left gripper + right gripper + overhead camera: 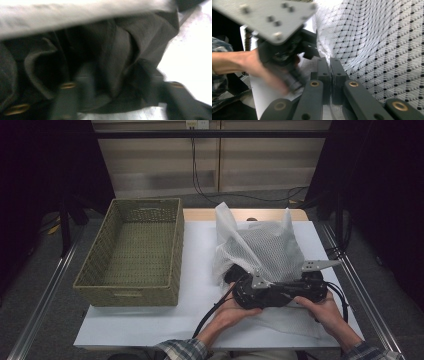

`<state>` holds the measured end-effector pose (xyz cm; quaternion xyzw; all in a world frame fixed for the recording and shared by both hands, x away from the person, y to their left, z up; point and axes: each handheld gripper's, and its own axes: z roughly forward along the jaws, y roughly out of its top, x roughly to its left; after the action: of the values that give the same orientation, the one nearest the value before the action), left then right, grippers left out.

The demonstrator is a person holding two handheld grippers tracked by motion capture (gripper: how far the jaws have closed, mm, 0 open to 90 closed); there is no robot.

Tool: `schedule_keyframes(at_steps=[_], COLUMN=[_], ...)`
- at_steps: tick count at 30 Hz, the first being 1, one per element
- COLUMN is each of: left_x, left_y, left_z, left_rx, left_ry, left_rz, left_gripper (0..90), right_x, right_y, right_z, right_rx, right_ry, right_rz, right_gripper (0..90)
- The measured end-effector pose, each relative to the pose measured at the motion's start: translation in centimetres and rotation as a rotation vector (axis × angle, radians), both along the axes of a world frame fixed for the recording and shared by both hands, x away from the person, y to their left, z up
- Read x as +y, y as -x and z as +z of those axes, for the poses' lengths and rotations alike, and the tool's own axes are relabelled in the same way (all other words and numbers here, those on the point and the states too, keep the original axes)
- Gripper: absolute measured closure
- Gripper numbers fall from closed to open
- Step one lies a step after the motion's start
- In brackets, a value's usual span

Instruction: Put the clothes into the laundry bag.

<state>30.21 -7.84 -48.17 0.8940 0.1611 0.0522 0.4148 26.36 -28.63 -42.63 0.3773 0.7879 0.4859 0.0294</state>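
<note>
White mesh laundry bag (pixel 265 251) on table (pixel 200 265), dark garment (pixel 112 50) inside | right gripper (pixel 331 75) clenched on bag edge | left gripper (pixel 117 87) jaws apart around garment: pinch one fold, pull slowly.

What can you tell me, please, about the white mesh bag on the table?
The white mesh bag looks like thin netted fabric with a dotted weave. It stands puffed up on the right half of the white table, its corners pointing upward, beside the woven basket. Dark cloth lies inside its opening. The right tongs are shut on its edge, and the left tongs reach into the opening among the dark cloth.
</note>
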Motion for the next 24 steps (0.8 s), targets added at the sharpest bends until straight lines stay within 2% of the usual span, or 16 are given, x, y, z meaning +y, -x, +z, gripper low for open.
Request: schedule_keyframes(at_steps=[1, 2, 5, 6, 7, 8, 11, 13, 14, 15, 17, 18, 19, 21, 22, 24], left_x=[0.0, -0.1, -0.7, -0.9, -1.1, -1.1, -1.4, -1.5, -1.5, -1.7, -1.6, -1.5, -1.5, -1.4, -1.6, -2.0], left_y=[-0.4, -0.8, -1.3, -1.6, -1.7, -2.0, -3.1, -4.1, -4.2, -4.4, -4.5, -4.7, -5.0, -5.6, -5.9, -6.2], left_z=[0.3, 0.4, 0.9, 1.2, 1.1, 1.3, 1.1, 1.4, 1.6, 1.9, 2.7, 2.9, 3.0, 2.8, 2.3, 1.1], left_rx=[-0.008, 0.008, -0.008, -0.009, -0.014, -0.020, -0.008, -0.008, -0.023, -0.027, -0.062, -0.061, -0.079, -0.074, -0.084, -0.044], left_ry=[-0.011, 0.001, -0.010, -0.006, 0.019, 0.003, 0.081, 0.089, 0.087, 0.118, 0.123, 0.141, 0.146, 0.135, 0.107, 0.068], left_rz=[0.013, 0.018, 0.019, 0.035, 0.044, 0.056, 0.142, 0.166, 0.183, 0.185, 0.196, 0.204, 0.219, 0.236, 0.248, 0.241], left_gripper=[62.8, 73.9, 82.5, 83.6, 84.2, 84.4, 84.9, 85.1, 85.1, 85.2, 85.3, 85.3, 85.4, 85.4, 85.3, 85.0], right_x=[0.0, 0.1, 0.1, 0.2, 0.3, 0.3, 0.3, 0.3, 0.4, 0.4, 0.5, 0.5, 0.5, 0.6, 0.6, 0.8], right_y=[0.0, 0.1, 0.1, 0.2, 0.3, 0.4, 0.7, 1.0, 1.0, 1.1, 1.2, 1.3, 1.4, 1.5, 1.5, 1.4], right_z=[0.0, 0.0, 0.1, 0.2, 0.4, 0.5, 0.9, 1.2, 1.2, 1.3, 1.5, 1.7, 1.9, 2.0, 2.0, 1.5], right_rx=[-0.001, 0.000, 0.005, 0.003, -0.003, -0.005, -0.011, -0.009, -0.010, -0.009, -0.007, -0.005, -0.008, -0.012, -0.009, 0.009], right_ry=[0.001, -0.002, -0.015, -0.017, -0.021, -0.024, -0.031, -0.051, -0.053, -0.058, -0.077, -0.091, -0.099, -0.110, -0.098, -0.077], right_rz=[0.004, 0.004, 0.006, 0.009, 0.015, 0.019, 0.027, 0.045, 0.049, 0.057, 0.062, 0.065, 0.067, 0.080, 0.075, 0.083], right_gripper=[88.7, 88.7, 88.7, 88.7, 88.7, 88.7, 88.7, 88.8, 88.8, 88.8, 88.9, 88.9, 88.9, 89.0, 88.9, 89.0])
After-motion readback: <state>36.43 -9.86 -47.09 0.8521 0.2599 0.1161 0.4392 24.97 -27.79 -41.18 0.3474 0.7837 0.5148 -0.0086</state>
